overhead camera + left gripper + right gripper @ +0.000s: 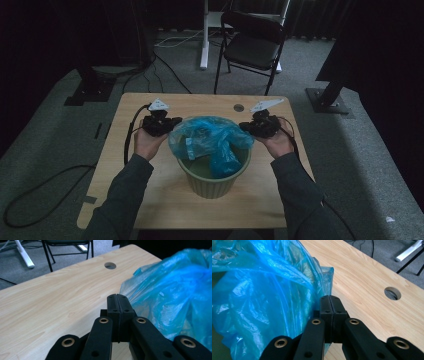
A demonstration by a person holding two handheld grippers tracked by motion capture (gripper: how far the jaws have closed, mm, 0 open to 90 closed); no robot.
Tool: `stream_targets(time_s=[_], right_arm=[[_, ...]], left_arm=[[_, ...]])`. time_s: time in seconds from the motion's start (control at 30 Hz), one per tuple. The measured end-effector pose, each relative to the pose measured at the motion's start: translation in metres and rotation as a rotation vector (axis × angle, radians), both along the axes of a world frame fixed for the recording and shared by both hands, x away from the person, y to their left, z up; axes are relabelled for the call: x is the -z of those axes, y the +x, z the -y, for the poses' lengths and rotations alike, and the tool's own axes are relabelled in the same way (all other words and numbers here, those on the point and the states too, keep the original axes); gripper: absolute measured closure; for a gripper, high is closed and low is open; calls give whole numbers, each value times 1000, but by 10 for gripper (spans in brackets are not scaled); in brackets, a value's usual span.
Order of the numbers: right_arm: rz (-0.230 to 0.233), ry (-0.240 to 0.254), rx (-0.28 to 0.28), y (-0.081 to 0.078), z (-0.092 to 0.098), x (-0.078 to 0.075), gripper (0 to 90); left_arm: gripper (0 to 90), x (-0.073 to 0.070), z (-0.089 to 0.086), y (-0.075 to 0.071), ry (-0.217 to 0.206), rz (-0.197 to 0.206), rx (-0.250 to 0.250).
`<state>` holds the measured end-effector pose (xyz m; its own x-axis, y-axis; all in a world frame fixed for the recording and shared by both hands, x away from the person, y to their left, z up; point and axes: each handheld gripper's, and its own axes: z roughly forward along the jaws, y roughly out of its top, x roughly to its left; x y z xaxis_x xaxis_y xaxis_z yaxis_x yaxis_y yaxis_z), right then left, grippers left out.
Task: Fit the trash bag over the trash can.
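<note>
A pale green ribbed bin (212, 182) stands mid-table with a crumpled blue plastic bag (210, 137) spread over its mouth. My left gripper (172, 125) is at the bag's left edge and my right gripper (245, 126) at its right edge. In the left gripper view the black jaws (117, 296) are pressed together, and the bag's (175, 290) thin rim runs into their tip. In the right gripper view the jaws (329, 298) are likewise closed, with the bag's (262, 290) edge pinched in the seam. Part of the bag hangs down inside the bin.
The wooden table (150, 190) has a round cable hole (239, 107) near its far edge. A black folding chair (252, 45) and a white stand leg (204, 50) are on the carpet behind. Cables trail across the floor at left.
</note>
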<state>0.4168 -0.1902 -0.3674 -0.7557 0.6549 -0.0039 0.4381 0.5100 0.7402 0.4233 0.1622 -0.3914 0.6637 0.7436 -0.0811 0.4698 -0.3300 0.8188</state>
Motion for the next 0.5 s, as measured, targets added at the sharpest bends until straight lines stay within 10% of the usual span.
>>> stream_targets(time_s=[0.5], right_arm=[[-85,29,-42,-12,17,19,895]], left_arm=[[896,13,2,-7,-42,-44,56]])
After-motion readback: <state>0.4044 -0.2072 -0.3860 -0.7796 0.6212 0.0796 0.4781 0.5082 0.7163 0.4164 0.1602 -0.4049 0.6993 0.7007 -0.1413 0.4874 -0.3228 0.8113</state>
